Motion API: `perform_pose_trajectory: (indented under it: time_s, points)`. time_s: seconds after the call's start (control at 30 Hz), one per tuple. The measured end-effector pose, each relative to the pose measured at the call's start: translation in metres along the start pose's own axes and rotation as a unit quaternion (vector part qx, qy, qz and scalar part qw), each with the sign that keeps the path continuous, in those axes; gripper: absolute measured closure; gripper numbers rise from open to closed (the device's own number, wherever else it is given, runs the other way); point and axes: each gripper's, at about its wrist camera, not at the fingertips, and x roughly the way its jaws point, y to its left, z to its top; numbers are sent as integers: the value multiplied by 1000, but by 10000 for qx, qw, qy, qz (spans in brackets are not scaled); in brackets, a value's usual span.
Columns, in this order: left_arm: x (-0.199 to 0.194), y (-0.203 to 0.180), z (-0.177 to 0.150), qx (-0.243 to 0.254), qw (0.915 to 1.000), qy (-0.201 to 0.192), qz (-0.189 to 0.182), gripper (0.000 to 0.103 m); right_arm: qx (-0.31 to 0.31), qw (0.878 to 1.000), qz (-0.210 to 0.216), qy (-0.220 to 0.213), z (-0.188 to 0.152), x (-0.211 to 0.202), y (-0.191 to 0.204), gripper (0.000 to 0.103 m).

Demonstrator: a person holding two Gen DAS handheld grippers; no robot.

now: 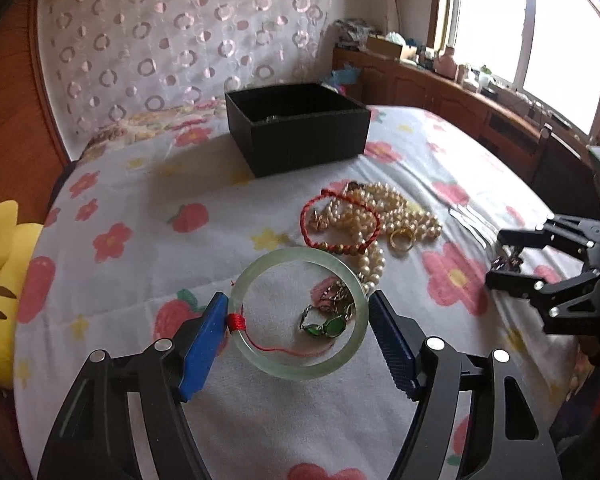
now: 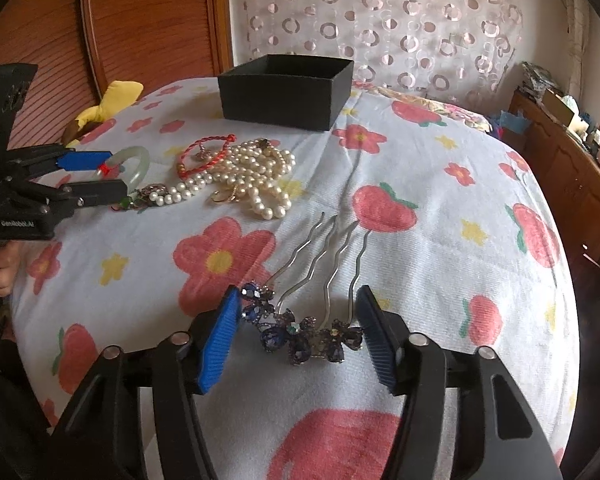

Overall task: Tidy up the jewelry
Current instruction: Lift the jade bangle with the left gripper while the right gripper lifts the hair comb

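Observation:
A pale green jade bangle [image 1: 300, 368] with a red thread lies on the flowered bed cover, between the blue pads of my left gripper [image 1: 298, 312]; both pads touch its sides. My right gripper [image 2: 296, 312] has its pads against the two ends of a blue jewelled hair comb [image 2: 300, 338] whose silver prongs point away. A pearl necklace [image 1: 380, 208], a red cord bracelet [image 1: 340, 220], a gold ring [image 1: 402, 236] and a green-stone pendant [image 1: 328, 326] lie in a pile. An open black box [image 1: 296, 128] stands behind.
A yellow plush toy [image 1: 0, 280] lies at the bed's left edge. A wooden headboard [image 2: 140, 20] and a curtain stand behind the box. A wooden sideboard [image 1: 440, 88] with clutter runs under the window on the right.

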Motion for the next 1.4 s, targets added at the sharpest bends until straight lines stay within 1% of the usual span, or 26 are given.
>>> perform_pose_trajectory:
  time_s: [0.07,0.13,0.3,0.67,0.83,1.07,1.4]
  points:
    - [-5,0,2,-18,10000,-83,-20,34,-9,10000,9,-25,-1,-1,0,44]
    - [-11,-1,5,-26,9998,-177,-29,34,-5,9999,-39,-92,-1,-3,0,44]
    - [-21,-5,12,-9,9994,-353,-61,34,29,9995,-8,-305,1,-15,-2,44]
    - [-24,-10,32,35,9984,-566,-42,34,-123,9981,35,-594,19,-30,-4,44]
    - [-17,-8,47,55,9979,-643,-45,34,-240,9974,89,-669,33,-27,-5,44]
    - [3,-3,75,56,9979,-643,-2,34,-193,9962,248,-818,54,-24,-17,44]
    - [26,11,117,19,9974,-717,-25,34,-200,9947,387,-932,94,-9,-35,44]
